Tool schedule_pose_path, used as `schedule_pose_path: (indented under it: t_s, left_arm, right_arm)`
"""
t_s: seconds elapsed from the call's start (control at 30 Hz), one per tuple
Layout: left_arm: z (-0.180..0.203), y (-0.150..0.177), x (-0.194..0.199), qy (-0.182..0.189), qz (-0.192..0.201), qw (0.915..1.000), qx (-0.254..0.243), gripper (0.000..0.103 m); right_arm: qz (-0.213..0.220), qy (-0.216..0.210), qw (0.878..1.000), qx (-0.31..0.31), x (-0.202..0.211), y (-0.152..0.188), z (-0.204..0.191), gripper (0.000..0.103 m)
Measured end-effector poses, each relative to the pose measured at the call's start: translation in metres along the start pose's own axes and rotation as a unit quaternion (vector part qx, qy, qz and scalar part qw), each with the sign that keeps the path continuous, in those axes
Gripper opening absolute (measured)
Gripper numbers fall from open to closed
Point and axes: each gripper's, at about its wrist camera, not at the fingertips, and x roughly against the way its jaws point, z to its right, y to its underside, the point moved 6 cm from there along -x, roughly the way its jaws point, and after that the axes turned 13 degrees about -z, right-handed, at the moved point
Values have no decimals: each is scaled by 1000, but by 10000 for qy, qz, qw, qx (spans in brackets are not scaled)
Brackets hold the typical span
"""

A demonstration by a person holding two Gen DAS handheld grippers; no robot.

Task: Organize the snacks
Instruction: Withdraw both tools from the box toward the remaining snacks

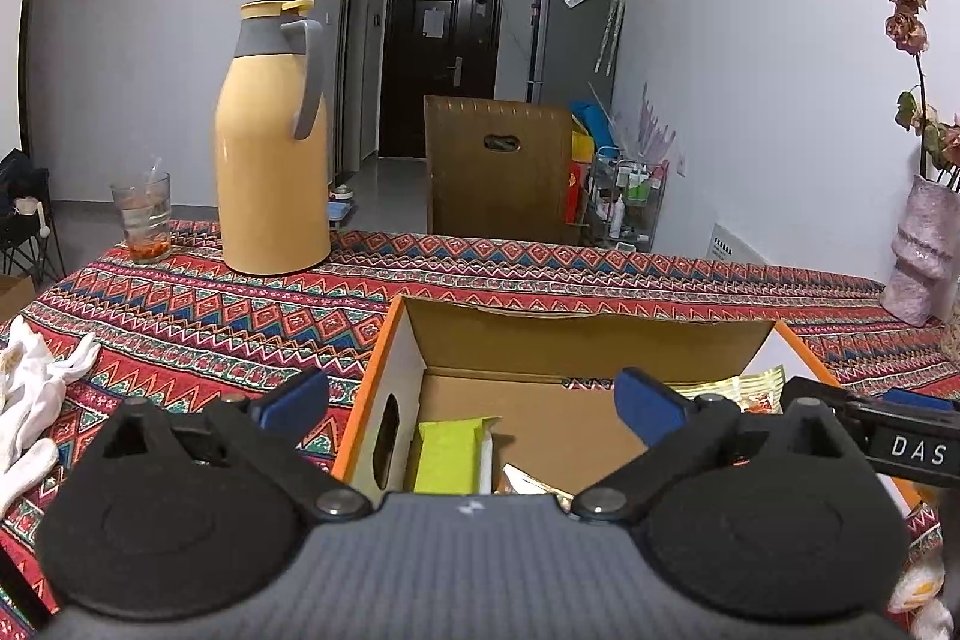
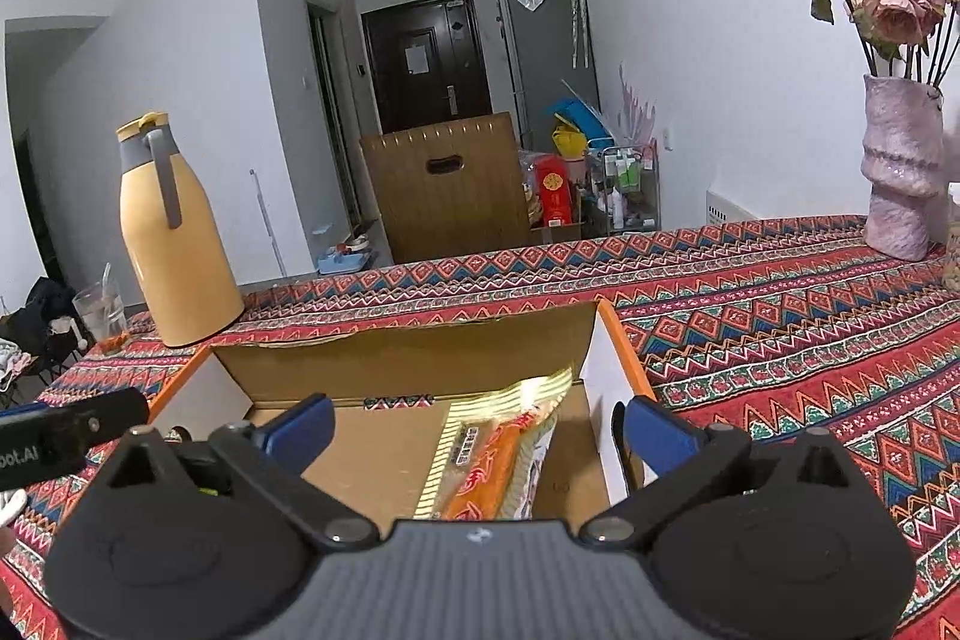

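An open cardboard box point(image 1: 576, 340) with orange edges sits on the patterned tablecloth. In the left wrist view a lime-green snack packet point(image 1: 447, 454) lies at the box's left side, below my left gripper point(image 1: 474, 403), whose blue-tipped jaws stand wide apart and touch nothing. In the right wrist view a gold-and-orange snack bag point(image 2: 498, 454) leans inside the box point(image 2: 408, 358) under my right gripper point(image 2: 480, 433), also open and clear of the bag. The right gripper's black body point(image 1: 900, 436) shows at the right edge of the left view, and the same gold bag point(image 1: 744, 391) behind it.
A tall yellow thermos point(image 1: 273, 148) and a glass point(image 1: 144, 217) stand at the table's far left. White cloth point(image 1: 30, 400) lies at the left edge. A pink vase with dried roses point(image 2: 900, 172) stands far right. A brown chair back point(image 1: 498, 166) rises behind the table.
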Motion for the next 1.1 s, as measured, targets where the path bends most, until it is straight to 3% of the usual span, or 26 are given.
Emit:
schedule_pose_path:
  t_s: [0.6, 1.1]
  left_arm:
    - [0, -1, 39, -60, 179, 9998, -104, 103]
    - [-12, 28, 94, -135, 242, 9995, -138, 103]
  right_arm:
    - [310, 73, 9992, 224, 43, -4, -11, 103]
    - [347, 44, 9991, 259, 97, 33, -12, 103]
